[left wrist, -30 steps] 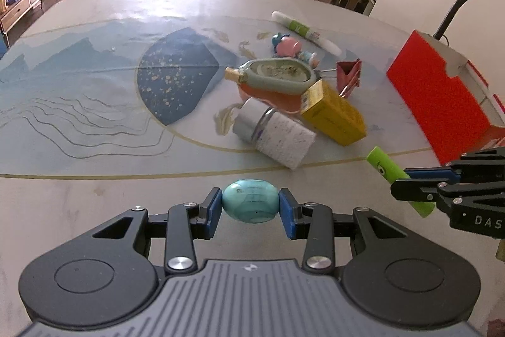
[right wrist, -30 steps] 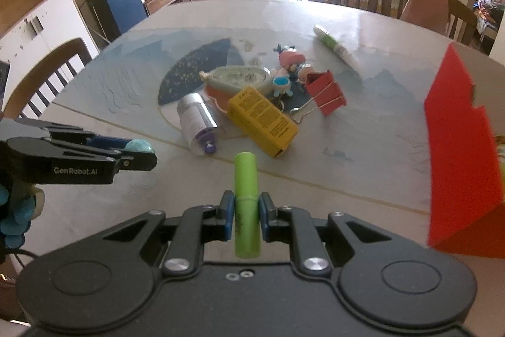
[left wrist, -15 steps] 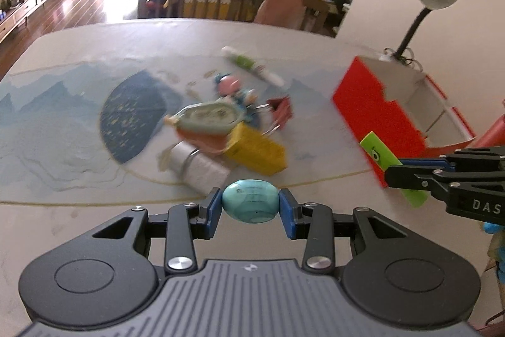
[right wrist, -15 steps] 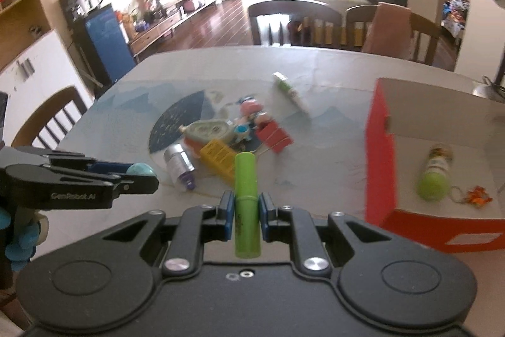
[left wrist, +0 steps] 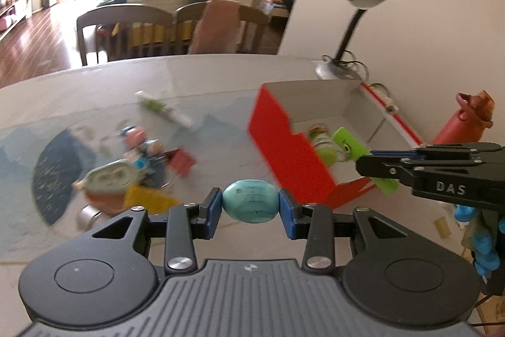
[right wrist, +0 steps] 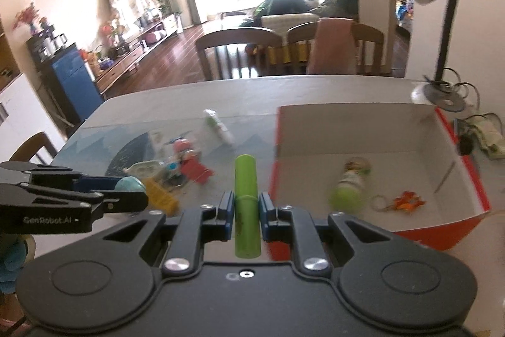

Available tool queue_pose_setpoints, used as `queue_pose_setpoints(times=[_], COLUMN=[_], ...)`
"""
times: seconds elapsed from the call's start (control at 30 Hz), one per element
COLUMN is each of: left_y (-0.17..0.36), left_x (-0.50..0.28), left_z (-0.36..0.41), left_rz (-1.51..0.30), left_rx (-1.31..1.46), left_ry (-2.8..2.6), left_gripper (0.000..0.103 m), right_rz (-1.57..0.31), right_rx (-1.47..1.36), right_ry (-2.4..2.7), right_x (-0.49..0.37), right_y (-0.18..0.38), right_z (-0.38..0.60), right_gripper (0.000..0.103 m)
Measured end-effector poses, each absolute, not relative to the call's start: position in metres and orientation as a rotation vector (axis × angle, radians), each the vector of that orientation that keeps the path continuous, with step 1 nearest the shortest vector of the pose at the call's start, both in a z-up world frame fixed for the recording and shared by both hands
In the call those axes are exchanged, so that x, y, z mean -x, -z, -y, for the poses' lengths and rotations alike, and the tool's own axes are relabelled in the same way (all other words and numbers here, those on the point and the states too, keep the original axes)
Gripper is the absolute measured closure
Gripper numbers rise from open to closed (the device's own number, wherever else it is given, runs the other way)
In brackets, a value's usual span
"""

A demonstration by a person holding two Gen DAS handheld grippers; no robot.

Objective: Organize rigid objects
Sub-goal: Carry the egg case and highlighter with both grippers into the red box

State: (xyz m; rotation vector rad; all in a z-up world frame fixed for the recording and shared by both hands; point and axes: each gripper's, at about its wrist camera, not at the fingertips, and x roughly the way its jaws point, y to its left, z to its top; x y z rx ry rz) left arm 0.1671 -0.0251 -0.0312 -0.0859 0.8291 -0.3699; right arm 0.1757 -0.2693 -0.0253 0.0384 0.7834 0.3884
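My left gripper (left wrist: 251,206) is shut on a turquoise egg-shaped stone (left wrist: 251,201), held above the table near the red box's front corner. My right gripper (right wrist: 246,212) is shut on a lime-green tube (right wrist: 246,204), raised just left of the red box (right wrist: 473,198). From the left wrist view the right gripper (left wrist: 366,161) carries the green tube (left wrist: 350,142) over the red box (left wrist: 284,147). From the right wrist view the left gripper (right wrist: 139,195) shows with the stone (right wrist: 127,183). A green-capped bottle (right wrist: 350,185) and an orange keyring (right wrist: 404,199) lie in the box.
A blurred pile lies on the patterned mat: yellow box (right wrist: 161,198), red binder clip (right wrist: 195,169), small figures (right wrist: 181,146), tape dispenser (left wrist: 110,177), silver can (left wrist: 86,215), white-green marker (right wrist: 217,127). A desk lamp (right wrist: 438,78) stands behind the box. A red bottle (left wrist: 464,119) stands at the right.
Both grippers rose and swung right with their loads. The pile slid left and away in both views. The red box's inside, with the bottle and keyring, came into sight.
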Motion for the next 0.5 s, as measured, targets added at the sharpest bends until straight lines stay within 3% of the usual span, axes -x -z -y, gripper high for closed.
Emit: queue_pose_setpoints(times=[0.5], left_y=[0.037], left_x=[-0.211], left_z=[0.13], left_rz=[-0.867], left_rx=[0.03], left_ry=[0.452], left_gripper=[0.065], right_rz=[-0.784], right_rx=[-0.073], right_ry=[-0.294], right_x=[-0.212], right_y=[0.035], right_z=[0.355], right_gripper=[0.087])
